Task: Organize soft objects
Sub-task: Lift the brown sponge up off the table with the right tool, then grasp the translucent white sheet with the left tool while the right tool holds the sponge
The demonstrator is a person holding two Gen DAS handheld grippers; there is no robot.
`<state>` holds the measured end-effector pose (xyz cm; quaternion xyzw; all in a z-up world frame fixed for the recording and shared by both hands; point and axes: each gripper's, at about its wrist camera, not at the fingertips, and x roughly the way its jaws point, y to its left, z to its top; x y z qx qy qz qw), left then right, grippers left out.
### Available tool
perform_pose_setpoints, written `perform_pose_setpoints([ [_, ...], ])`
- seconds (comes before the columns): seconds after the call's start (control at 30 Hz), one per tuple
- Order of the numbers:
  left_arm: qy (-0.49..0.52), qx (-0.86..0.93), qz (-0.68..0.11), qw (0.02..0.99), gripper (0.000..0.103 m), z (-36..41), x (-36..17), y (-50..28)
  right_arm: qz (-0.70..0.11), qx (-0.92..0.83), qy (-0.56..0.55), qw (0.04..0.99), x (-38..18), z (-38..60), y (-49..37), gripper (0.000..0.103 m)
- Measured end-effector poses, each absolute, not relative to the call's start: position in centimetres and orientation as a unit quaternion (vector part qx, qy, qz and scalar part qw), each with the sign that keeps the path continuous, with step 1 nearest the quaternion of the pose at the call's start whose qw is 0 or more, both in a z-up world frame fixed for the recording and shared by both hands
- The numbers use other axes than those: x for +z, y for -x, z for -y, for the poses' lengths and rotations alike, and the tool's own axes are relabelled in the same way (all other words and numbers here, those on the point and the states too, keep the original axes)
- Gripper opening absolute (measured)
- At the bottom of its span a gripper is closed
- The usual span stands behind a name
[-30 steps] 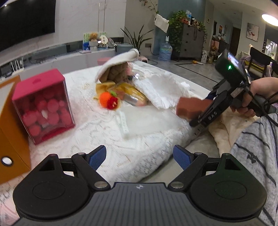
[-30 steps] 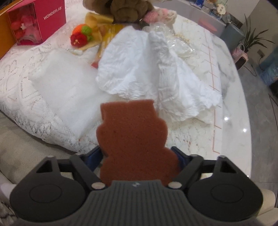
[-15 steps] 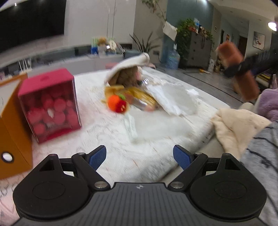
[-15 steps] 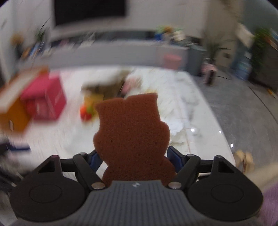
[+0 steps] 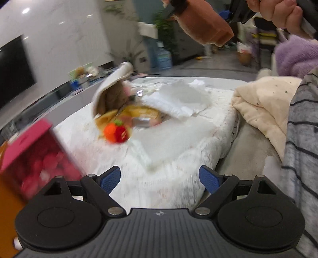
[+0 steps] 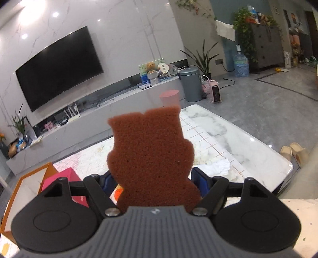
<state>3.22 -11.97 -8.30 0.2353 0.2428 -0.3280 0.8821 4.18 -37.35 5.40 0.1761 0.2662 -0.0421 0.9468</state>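
Observation:
A brown bear-shaped sponge (image 6: 151,158) stands upright between the blue pads of my right gripper (image 6: 154,178), which is shut on it. In the left wrist view the same sponge (image 5: 206,25) hangs high above the table at the top right, carried by a hand (image 5: 278,13). My left gripper (image 5: 160,177) is open over the near edge of the lace-covered table (image 5: 178,178), with nothing between its fingers. Further back lies a pile of soft things: a brown plush under a white hat (image 5: 111,97), an orange and red plush fruit (image 5: 116,134), a crumpled white cloth (image 5: 178,101) and a flat white pad (image 5: 169,139).
A pink box of red balls (image 5: 37,156) stands at the left, against an orange box (image 5: 8,208). A cream blanket (image 5: 262,111), a purple fluffy item (image 5: 296,55) and a striped sleeve (image 5: 302,148) fill the right. Beyond the marble table top (image 6: 238,142) are a TV wall and floor.
My right gripper has risen from table height to well above the pile, rolling as it went, with the sponge still in it. The left wrist view has tilted and shifted slightly.

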Motion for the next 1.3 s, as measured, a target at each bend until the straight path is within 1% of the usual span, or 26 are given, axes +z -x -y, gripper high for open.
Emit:
perform_pose_setpoints([
  [0.13, -0.291, -0.37, -0.264, 0.842, 0.103, 14.7, -8.7, -6.6, -0.257, -0.058, -0.23, 0.937, 4.1, 39.4, -4.2, 0.076],
  [0.23, -0.345, -0.375, -0.258, 0.821, 0.103, 16.2, -9.4, -8.2, -0.279, -0.065, -0.235, 0.929, 2.2, 40.8, -4.2, 0.076],
  [0.33, -0.353, -0.383, -0.256, 0.815, 0.103, 17.3, -9.4, -9.6, -0.296, -0.073, -0.256, 0.917, 0.4, 42.0, -3.1, 0.076],
  [0.53, -0.367, -0.423, -0.277, 0.781, 0.103, 20.1, -10.3, -12.9, -0.264, -0.041, -0.273, 0.924, 0.3, 44.0, -1.6, 0.076],
  [0.63, -0.357, -0.439, -0.301, 0.768, 0.103, 21.6, -10.3, -14.7, -0.244, -0.01, -0.296, 0.923, -0.1, 45.0, 0.3, 0.076],
  [0.8, -0.297, -0.475, -0.344, 0.754, 0.103, 21.8, -11.0, -17.4, -0.233, 0.003, -0.33, 0.915, -0.5, 46.6, 1.4, 0.076],
  [1.03, -0.232, -0.509, -0.318, 0.766, 0.103, 19.3, -12.1, -17.3, -0.239, -0.002, -0.312, 0.92, 0.2, 45.4, 1.4, 0.076],
  [1.07, -0.219, -0.508, -0.318, 0.77, 0.099, 19.1, -12.1, -17.4, -0.241, -0.001, -0.31, 0.92, 0.2, 45.3, 1.1, 0.076],
  [1.1, -0.21, -0.506, -0.312, 0.776, 0.086, 18.8, -12.2, -17.2, -0.243, -0.001, -0.309, 0.92, 0.2, 45.3, 0.8, 0.076],
  [1.13, -0.204, -0.509, -0.306, 0.779, 0.075, 18.5, -12.1, -17.0, -0.244, -0.001, -0.309, 0.919, 0.2, 45.3, 0.9, 0.076],
  [1.17, -0.203, -0.509, -0.297, 0.782, 0.053, 18.5, -12.0, -16.8, -0.245, -0.004, -0.311, 0.918, 0.1, 45.3, 0.8, 0.076],
  [1.2, -0.202, -0.51, -0.292, 0.784, 0.042, 18.4, -11.9, -16.5, -0.247, -0.006, -0.311, 0.918, 0.1, 45.4, 0.8, 0.076],
  [1.23, -0.199, -0.512, -0.292, 0.783, 0.024, 18.4, -11.9, -16.2, -0.248, -0.008, -0.311, 0.917, 0.1, 45.4, 0.7, 0.076],
  [1.27, -0.197, -0.511, -0.292, 0.784, 0.019, 18.3, -11.8, -15.9, -0.251, -0.009, -0.311, 0.917, 0.1, 45.4, 0.6, 0.076],
  [1.3, -0.198, -0.508, -0.289, 0.787, 0.019, 18.3, -11.9, -15.7, -0.253, -0.01, -0.311, 0.916, 0.1, 45.3, 0.6, 0.076],
])
